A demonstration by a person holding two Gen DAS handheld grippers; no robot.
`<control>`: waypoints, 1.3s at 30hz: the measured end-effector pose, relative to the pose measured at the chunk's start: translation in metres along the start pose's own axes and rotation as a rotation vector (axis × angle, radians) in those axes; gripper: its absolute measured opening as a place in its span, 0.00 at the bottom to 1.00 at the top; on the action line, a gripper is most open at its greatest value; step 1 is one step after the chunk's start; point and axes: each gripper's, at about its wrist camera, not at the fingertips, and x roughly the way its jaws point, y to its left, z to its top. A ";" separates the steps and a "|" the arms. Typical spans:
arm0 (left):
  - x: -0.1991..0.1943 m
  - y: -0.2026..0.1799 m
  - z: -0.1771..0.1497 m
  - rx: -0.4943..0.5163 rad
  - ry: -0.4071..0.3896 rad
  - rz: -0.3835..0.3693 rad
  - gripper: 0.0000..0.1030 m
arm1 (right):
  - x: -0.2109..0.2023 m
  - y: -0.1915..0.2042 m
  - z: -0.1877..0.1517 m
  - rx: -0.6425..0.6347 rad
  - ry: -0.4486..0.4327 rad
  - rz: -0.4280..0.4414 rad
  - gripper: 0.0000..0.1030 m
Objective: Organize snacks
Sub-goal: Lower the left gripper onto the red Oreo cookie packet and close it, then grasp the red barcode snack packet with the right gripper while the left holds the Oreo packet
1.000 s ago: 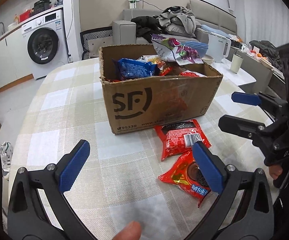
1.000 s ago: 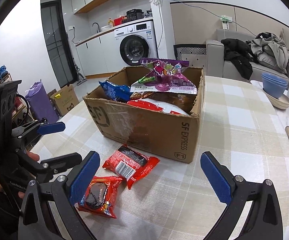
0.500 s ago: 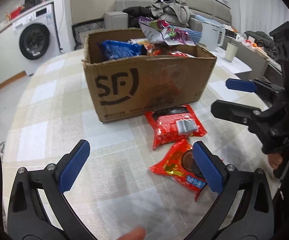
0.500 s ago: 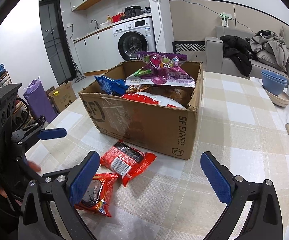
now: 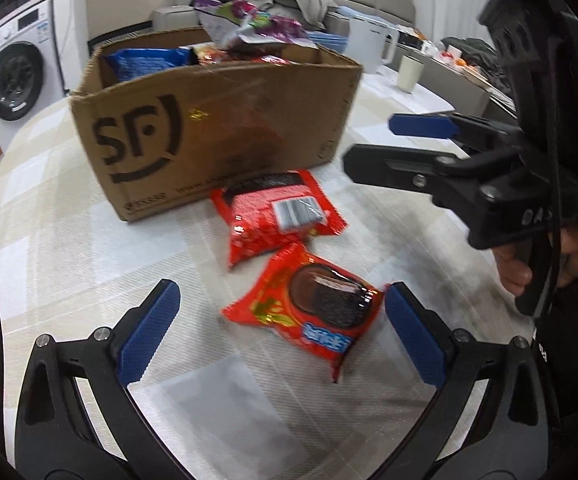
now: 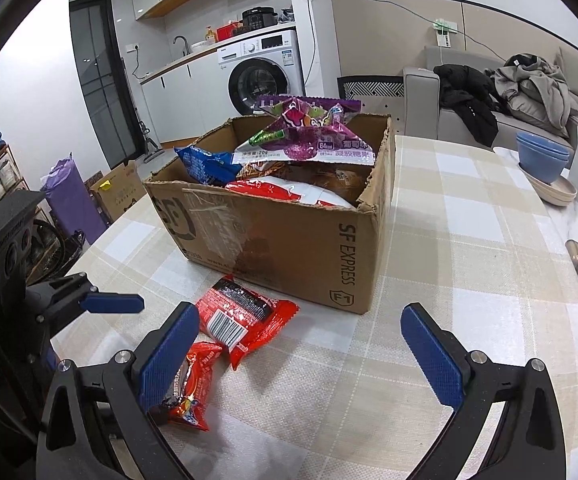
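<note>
A cardboard SF box (image 5: 217, 128) (image 6: 289, 240) full of snack bags stands on the checked table. A purple bag (image 6: 309, 136) sits on top of it. Two red packets lie in front of the box: a far one with a barcode (image 5: 277, 216) (image 6: 245, 316) and a near one showing a chocolate pie (image 5: 313, 304) (image 6: 189, 392). My left gripper (image 5: 281, 328) is open, low over the table, with the near packet between its fingers. My right gripper (image 6: 301, 352) is open and empty, just right of the packets; it also shows in the left wrist view (image 5: 409, 144).
A white kettle (image 5: 369, 46) and a cup (image 5: 409, 74) stand behind the box. Blue bowls (image 6: 543, 158) and a small metal object (image 6: 577, 258) sit at the table's right side. A washing machine (image 6: 261, 76) and a sofa with clothes (image 6: 509, 92) are beyond.
My left gripper has moved forward and down, so the near red packet now lies between its fingers. My right gripper has moved slightly closer to the box.
</note>
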 end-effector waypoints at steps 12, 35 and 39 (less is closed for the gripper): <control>0.023 -0.007 -0.004 -0.012 0.043 -0.029 0.87 | 0.003 0.000 -0.001 0.003 0.013 0.001 0.99; 0.000 0.006 -0.024 -0.030 0.020 -0.047 0.52 | 0.020 -0.003 -0.007 0.060 0.075 0.009 0.99; -0.006 0.015 -0.028 -0.044 0.015 -0.020 0.52 | 0.030 0.003 -0.009 0.082 0.110 0.027 0.99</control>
